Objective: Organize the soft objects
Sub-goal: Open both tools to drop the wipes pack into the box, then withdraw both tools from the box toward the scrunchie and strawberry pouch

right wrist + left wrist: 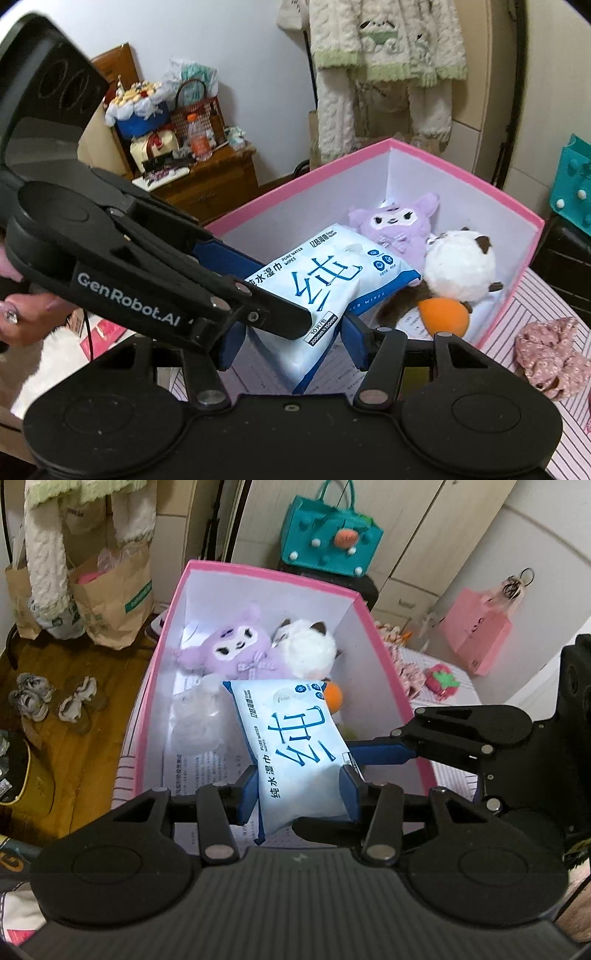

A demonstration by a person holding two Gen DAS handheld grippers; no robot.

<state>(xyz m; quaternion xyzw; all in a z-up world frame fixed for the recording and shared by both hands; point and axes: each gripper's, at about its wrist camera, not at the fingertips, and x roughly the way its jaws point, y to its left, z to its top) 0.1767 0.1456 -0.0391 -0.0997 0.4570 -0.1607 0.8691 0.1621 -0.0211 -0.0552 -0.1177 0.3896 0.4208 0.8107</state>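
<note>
A white and blue pack of wet wipes [291, 738] [317, 280] hangs tilted over the open pink box [273, 572] [295, 192]. My left gripper [299, 775] is shut on its near end, blue pads pressing both sides. My right gripper [293, 328] is shut on the same pack from the other side; one of its blue fingers [384, 753] reaches in from the right in the left wrist view. Inside the box lie a purple plush [232, 646] [399, 225], a white cat plush [306, 646] [458, 266], an orange soft piece [334, 698] [443, 314] and a pale grey plush [195, 720].
A floral fabric piece [550, 354] and a red strawberry plush [441, 681] lie on the striped surface right of the box. Paper bags [110, 594] and shoes [33, 698] sit on the floor to the left. A teal bag [328, 535] stands behind. A hand [22, 317] holds the left gripper.
</note>
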